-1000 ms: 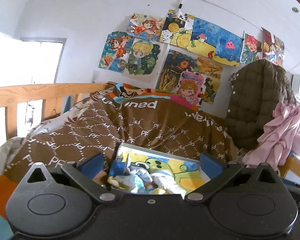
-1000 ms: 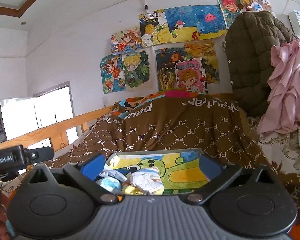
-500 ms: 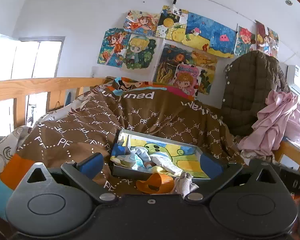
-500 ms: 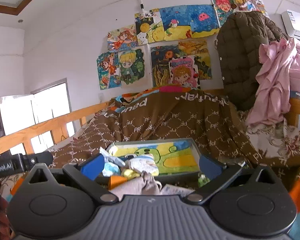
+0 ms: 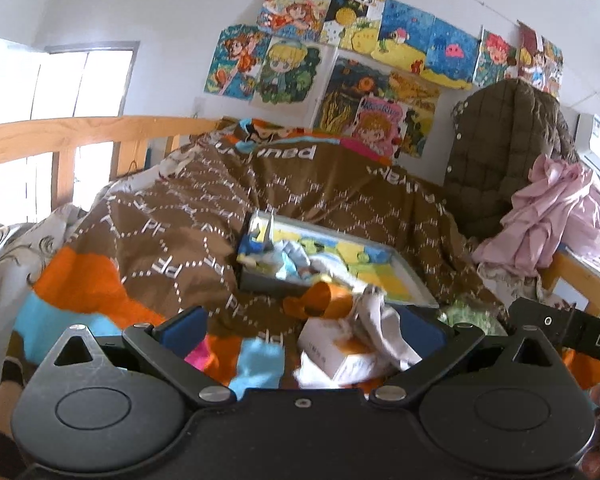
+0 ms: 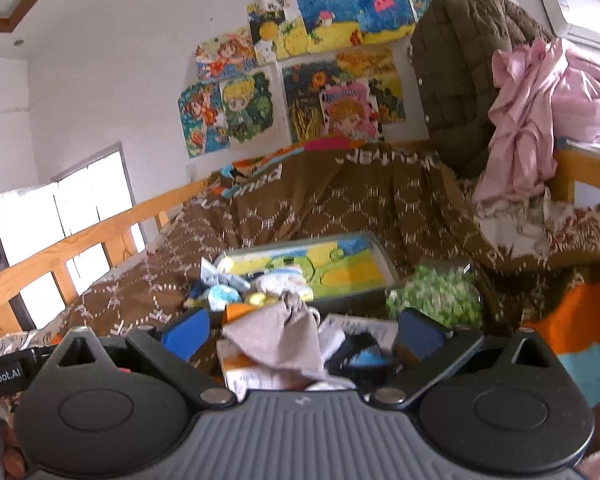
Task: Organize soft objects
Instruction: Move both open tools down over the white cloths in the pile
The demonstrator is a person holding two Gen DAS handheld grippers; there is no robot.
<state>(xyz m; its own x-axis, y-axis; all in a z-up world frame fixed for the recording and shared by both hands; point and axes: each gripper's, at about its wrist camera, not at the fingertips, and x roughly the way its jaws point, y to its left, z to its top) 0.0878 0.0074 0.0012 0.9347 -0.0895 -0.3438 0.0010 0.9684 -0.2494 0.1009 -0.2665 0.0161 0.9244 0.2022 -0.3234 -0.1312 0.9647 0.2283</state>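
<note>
grey cloth (image 6: 278, 340) crumpled on white box | small soft items (image 5: 296, 258) heaped in tray's left end

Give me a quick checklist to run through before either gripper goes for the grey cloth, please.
1. Left gripper open and empty: ok.
2. Right gripper open and empty: ok.
3. Grey cloth in view, nothing on top: ok.
4. Cloth clear of other things: not ok, it lies on the white box, beside the orange cup.
5. Free room in the tray: ok, on its right side.
6. Whether the cloth would snag the box: cannot tell.
</note>
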